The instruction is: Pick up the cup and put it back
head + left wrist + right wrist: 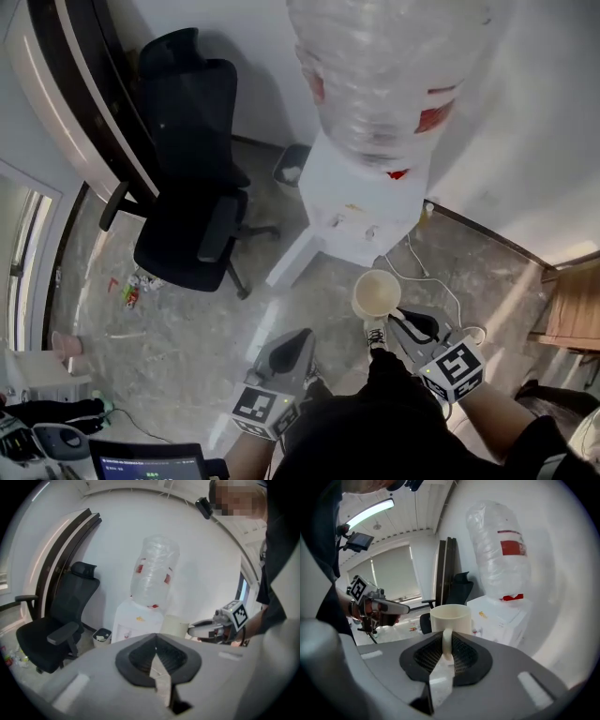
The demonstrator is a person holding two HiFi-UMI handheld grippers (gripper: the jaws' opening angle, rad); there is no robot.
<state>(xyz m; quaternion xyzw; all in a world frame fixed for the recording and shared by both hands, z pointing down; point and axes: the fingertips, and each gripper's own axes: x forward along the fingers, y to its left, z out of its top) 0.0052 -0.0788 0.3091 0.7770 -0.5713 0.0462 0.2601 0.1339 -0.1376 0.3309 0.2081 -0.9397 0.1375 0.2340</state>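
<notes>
The right gripper is pinching the handle of the cream cup, its jaws drawn in on either side of it. The cup is sitting mouth-up just past the jaw tips, held in the air in front of the white water dispenser with its big upturned bottle. The left gripper is hanging alongside with its jaws pressed together and nothing between them, and a black office chair is standing off to the left on the marbled floor.
</notes>
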